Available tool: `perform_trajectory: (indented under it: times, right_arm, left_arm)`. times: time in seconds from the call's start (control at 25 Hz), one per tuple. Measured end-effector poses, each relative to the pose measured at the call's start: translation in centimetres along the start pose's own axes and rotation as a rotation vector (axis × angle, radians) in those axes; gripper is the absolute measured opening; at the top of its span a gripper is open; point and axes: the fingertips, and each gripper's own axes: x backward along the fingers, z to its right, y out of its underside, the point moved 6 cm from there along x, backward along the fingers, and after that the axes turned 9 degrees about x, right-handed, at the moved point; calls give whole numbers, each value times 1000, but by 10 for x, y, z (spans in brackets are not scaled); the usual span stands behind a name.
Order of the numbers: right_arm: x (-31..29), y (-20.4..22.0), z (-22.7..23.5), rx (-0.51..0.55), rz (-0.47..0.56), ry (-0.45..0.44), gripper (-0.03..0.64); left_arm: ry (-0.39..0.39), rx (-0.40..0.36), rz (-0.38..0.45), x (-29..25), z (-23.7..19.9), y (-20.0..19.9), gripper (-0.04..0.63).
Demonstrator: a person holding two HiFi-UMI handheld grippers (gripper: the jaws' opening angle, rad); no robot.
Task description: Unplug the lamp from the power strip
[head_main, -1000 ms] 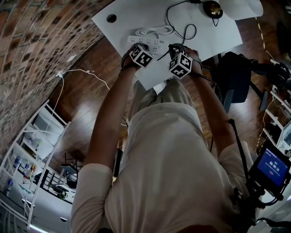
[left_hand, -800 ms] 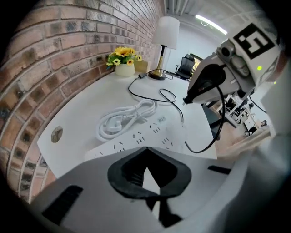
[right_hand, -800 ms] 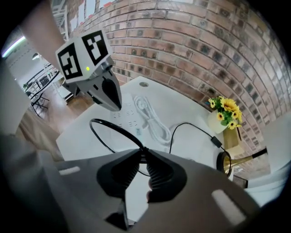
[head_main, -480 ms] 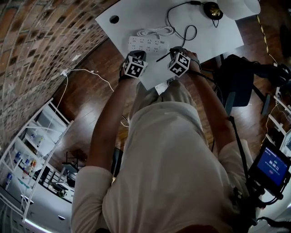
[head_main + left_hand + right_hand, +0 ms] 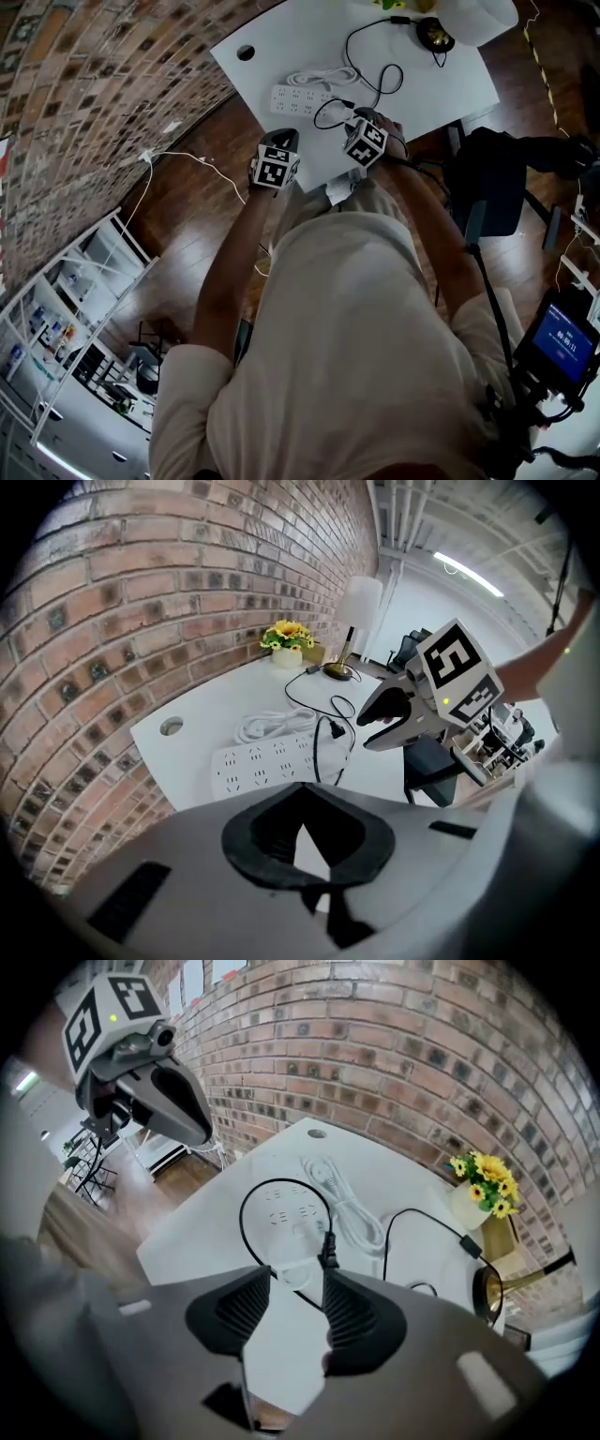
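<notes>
Shows right claw (image 5: 291, 1288) just opened wide, empty; left claw (image 5: 306, 794) closed, empty. Shows black plug (image 5: 326, 1252) loose on bench (image 5: 441, 84), beside power strip (image 5: 305, 97). Probably light, rigid; best pinched across body, not limp cord (image 5: 246, 1213).

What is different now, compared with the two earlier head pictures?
The left tongs, shut and empty, drew back from the power strip toward the person. The right tongs have just been opening and let go of the black plug, which now lies loose at the strip's end, just beyond their tips. The strip, its white cord and the lamp stayed in place.
</notes>
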Motion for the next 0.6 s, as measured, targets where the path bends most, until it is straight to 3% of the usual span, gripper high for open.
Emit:
perform_trajectory:
  times: [0.16, 0.36, 0.6]
  right_arm:
    - [38, 7, 2, -66, 92, 9, 173]
    - [99, 22, 6, -140, 249, 15, 169]
    - [175, 35, 17, -251, 457, 45, 153]
  left_arm:
    - [-2, 6, 118, 24, 20, -17, 4]
    - [48, 156, 372, 75, 56, -53, 4]
    - [99, 228, 551, 119, 100, -70, 3]
